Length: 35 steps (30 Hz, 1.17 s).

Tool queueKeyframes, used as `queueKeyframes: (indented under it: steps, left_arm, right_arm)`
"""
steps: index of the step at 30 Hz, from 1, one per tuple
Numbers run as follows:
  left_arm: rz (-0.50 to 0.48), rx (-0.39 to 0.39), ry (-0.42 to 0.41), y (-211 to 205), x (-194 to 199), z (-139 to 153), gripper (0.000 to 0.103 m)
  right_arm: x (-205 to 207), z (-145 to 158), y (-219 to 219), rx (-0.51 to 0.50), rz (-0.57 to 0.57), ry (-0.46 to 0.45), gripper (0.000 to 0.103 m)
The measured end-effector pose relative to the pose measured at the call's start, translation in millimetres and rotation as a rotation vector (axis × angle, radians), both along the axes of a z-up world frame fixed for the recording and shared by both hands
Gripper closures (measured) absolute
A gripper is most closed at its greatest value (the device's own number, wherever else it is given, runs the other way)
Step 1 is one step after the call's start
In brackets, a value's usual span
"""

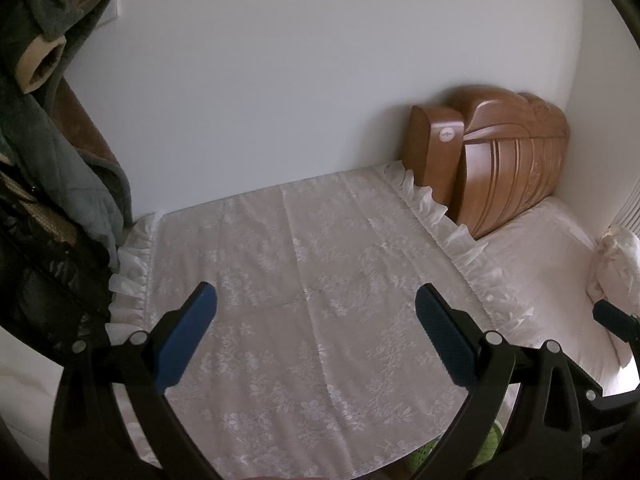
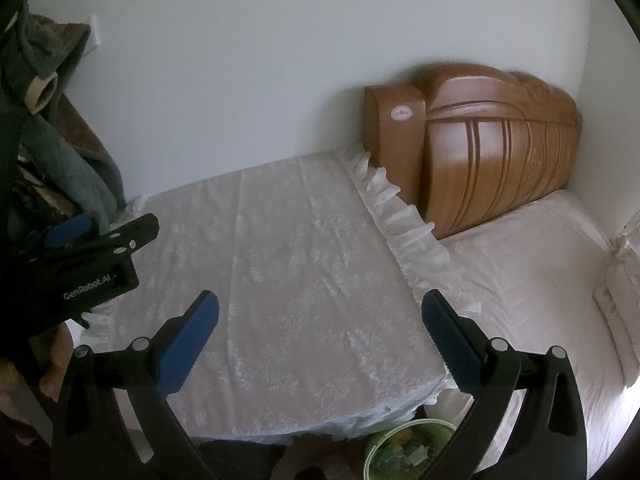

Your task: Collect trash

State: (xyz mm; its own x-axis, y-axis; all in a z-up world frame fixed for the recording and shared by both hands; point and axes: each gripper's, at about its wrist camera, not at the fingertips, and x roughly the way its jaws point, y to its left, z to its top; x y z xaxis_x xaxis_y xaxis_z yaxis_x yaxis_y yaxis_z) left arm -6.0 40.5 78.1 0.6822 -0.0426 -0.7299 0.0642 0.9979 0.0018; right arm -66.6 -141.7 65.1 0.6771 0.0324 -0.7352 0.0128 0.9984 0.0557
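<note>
A green mesh trash basket (image 2: pixel 404 448) stands on the floor below the front edge of the lace-covered table (image 2: pixel 288 264); it holds crumpled paper and bits of trash. Part of the basket shows in the left wrist view (image 1: pixel 428 450) too. My left gripper (image 1: pixel 316 308) is open and empty above the lace cloth (image 1: pixel 304 288). My right gripper (image 2: pixel 320 316) is open and empty above the table's front right part. The left gripper also shows at the left of the right wrist view (image 2: pixel 92 240). No loose trash shows on the table.
A carved wooden headboard (image 2: pixel 488 148) stands behind a bed with a pale sheet (image 2: pixel 540 288) to the right. Clothes hang at the left (image 1: pixel 52 128). A white wall (image 1: pixel 280 72) backs the table. A pale pillow (image 1: pixel 616 268) lies at the far right.
</note>
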Motion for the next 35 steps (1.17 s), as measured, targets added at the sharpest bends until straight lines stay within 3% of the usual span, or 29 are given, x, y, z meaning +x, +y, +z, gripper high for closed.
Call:
queueKeyframes:
  steps: [35]
  left_arm:
    - [0.007,-0.003,0.0,5.6,5.0,-7.2,0.008]
  right_arm:
    - [5.3,-9.1,-1.9,-0.008,0.002,0.024,0.002]
